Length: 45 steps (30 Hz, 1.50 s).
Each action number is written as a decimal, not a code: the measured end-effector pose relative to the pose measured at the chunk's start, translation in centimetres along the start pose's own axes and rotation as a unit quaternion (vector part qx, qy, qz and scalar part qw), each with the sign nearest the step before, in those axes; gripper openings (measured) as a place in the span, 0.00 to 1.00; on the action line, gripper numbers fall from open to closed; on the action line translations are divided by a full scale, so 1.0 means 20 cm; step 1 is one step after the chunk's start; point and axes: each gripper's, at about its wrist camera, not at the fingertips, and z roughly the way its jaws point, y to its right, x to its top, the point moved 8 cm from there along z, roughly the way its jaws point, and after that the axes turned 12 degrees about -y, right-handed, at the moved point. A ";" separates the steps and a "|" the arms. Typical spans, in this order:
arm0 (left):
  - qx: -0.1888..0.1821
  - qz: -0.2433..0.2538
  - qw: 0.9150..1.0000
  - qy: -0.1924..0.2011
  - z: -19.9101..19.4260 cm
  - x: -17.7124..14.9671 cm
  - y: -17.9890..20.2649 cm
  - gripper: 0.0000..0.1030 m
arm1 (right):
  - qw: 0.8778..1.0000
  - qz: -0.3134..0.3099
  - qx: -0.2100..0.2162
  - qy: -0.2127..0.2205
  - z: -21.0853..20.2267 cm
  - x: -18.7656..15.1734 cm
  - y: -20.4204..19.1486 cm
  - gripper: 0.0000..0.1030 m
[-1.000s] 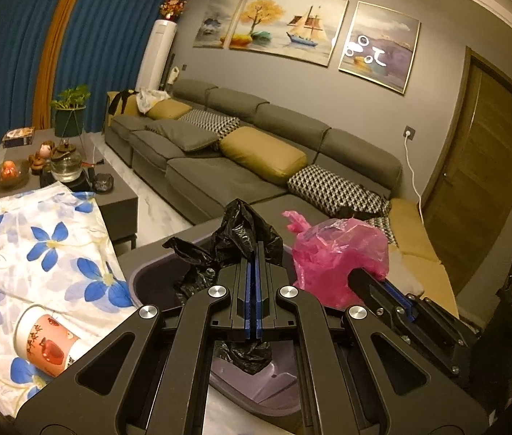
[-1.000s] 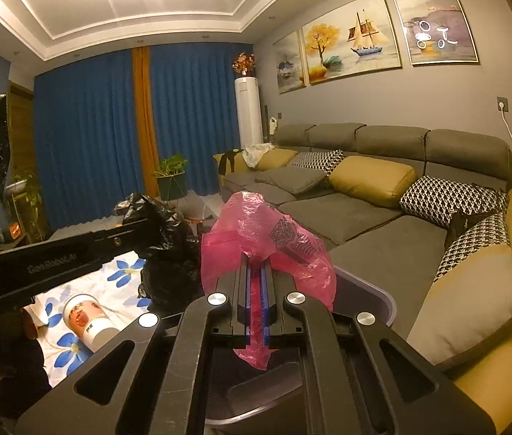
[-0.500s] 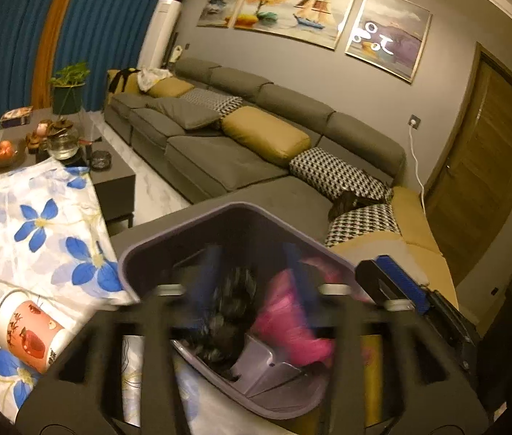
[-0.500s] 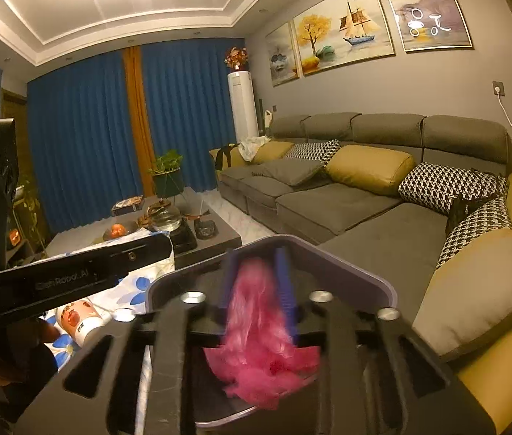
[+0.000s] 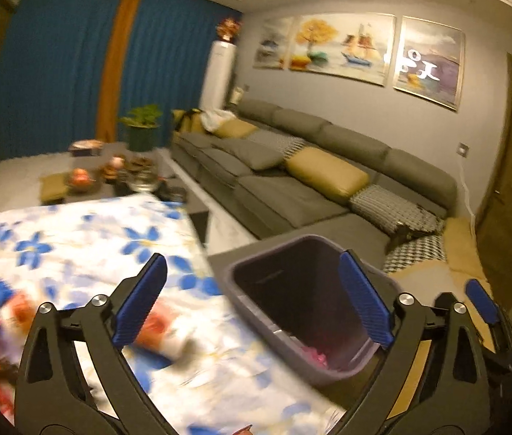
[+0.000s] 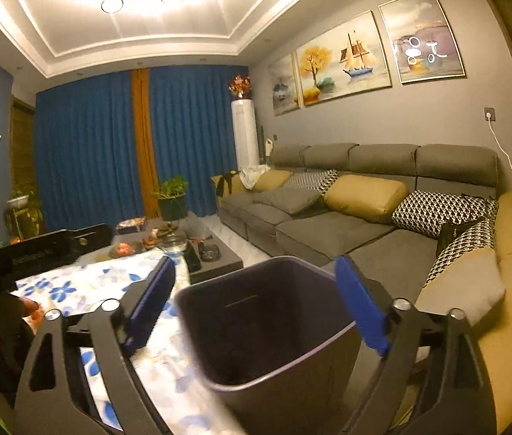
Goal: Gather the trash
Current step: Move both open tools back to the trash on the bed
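Pink bag (image 5: 312, 353) in bin (image 5: 256, 272) — clear of both spread grippers

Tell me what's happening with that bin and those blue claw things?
A person is tidying up trash with a claw in each hand. Both claws have just been opening, and nothing is between their pads. The left claw and right claw stand wide open by the grey bin. Something pink lies at the bottom of the bin. More litter, including a blurry paper cup, waits on the flowered cloth.
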 end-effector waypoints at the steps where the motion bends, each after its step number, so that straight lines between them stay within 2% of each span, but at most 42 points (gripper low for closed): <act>1: 0.012 -0.003 1.000 0.004 -0.05 -0.01 -0.04 0.93 | 1.000 0.000 0.004 -0.002 -0.02 -0.01 -0.01 0.86; 3: 0.040 -0.011 0.999 0.013 -0.18 -0.07 -0.12 0.93 | 1.000 0.000 0.009 -0.008 -0.05 -0.03 -0.04 0.86; 8: 0.081 -0.025 0.996 0.041 -0.49 -0.24 -0.30 0.93 | 0.999 0.002 0.031 -0.015 -0.16 -0.10 -0.13 0.93; 11: 0.105 -0.039 0.992 0.050 -0.64 -0.36 -0.42 0.93 | 0.998 -0.009 0.050 -0.026 -0.21 -0.18 -0.23 0.93; 18: 0.172 -0.101 0.977 0.068 -0.98 -0.65 -0.78 0.93 | 0.990 -0.071 0.103 -0.062 -0.32 -0.43 -0.64 0.93; 24: 0.208 -0.115 0.969 0.063 -1.16 -0.88 -0.96 0.93 | 0.981 -0.110 0.129 -0.092 -0.37 -0.66 -0.90 0.93; 28: 0.202 -0.122 0.970 0.057 -1.23 -0.98 -1.04 0.93 | 0.974 -0.125 0.141 -0.127 -0.37 -0.80 -1.00 0.93; 31: 0.187 -0.116 0.974 0.045 -1.22 -1.04 -1.05 0.93 | 0.975 -0.138 0.122 -0.121 -0.39 -0.86 -1.04 0.93; 36: 0.144 -0.085 0.986 0.004 -1.11 -1.11 -0.92 0.92 | 0.979 -0.129 0.105 -0.115 -0.40 -0.84 -1.01 0.93; 40: 0.117 -0.078 0.989 -0.036 -0.98 -1.16 -0.88 0.84 | 0.981 -0.129 0.097 -0.108 -0.41 -0.82 -0.98 0.93; 42: 0.104 -0.071 0.990 -0.059 -0.92 -1.18 -0.86 0.75 | 0.982 -0.126 0.095 -0.108 -0.40 -0.81 -0.96 0.93; 45: 0.085 -0.067 0.990 -0.094 -0.84 -1.22 -0.84 0.68 | 0.982 -0.121 0.096 -0.111 -0.39 -0.82 -0.94 0.93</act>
